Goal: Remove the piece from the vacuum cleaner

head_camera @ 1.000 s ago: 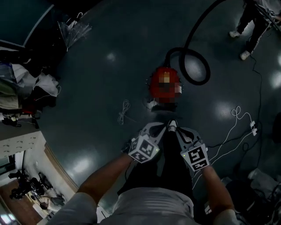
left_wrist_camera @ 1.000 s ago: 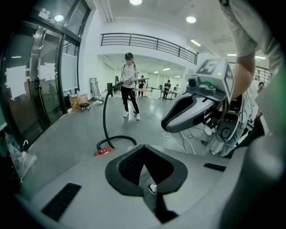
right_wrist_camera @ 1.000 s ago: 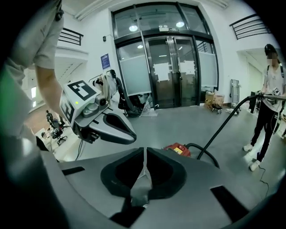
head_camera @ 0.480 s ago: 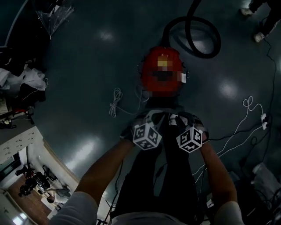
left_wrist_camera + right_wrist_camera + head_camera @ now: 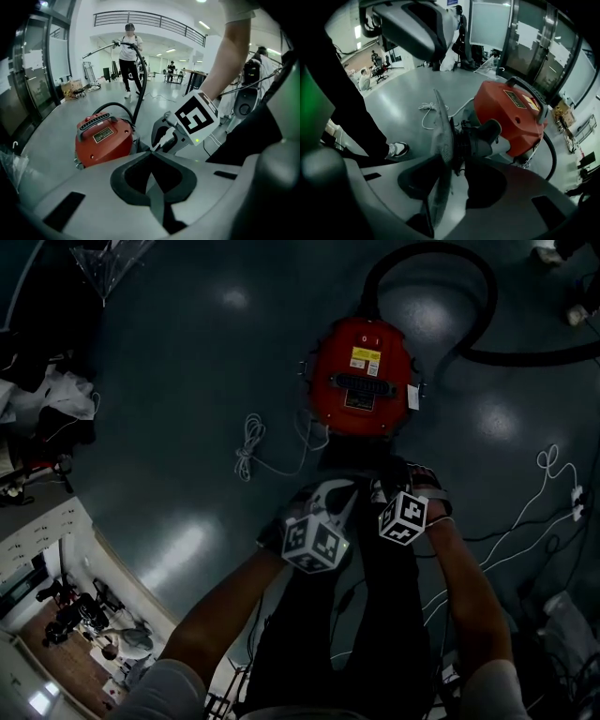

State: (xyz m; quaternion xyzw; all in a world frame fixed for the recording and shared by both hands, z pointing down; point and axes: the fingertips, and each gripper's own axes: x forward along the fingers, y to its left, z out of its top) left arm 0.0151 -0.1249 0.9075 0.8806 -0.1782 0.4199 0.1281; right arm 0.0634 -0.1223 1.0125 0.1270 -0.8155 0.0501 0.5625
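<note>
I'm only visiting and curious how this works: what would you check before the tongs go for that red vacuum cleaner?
1. Round red vacuum cleaner in view ahead of both tongs: ok.
2. Right tongs ready to take something: ok, the jaws are opening and grip nothing.
3. Left tongs ready to take something: not ok, the jaws are together and empty.
4. Tongs at the cleaner: not ok, both are short of it.
5. Which piece is to come off: cannot tell.
6. Loose white cord out of the way: ok, it lies on the floor beside the cleaner.
</note>
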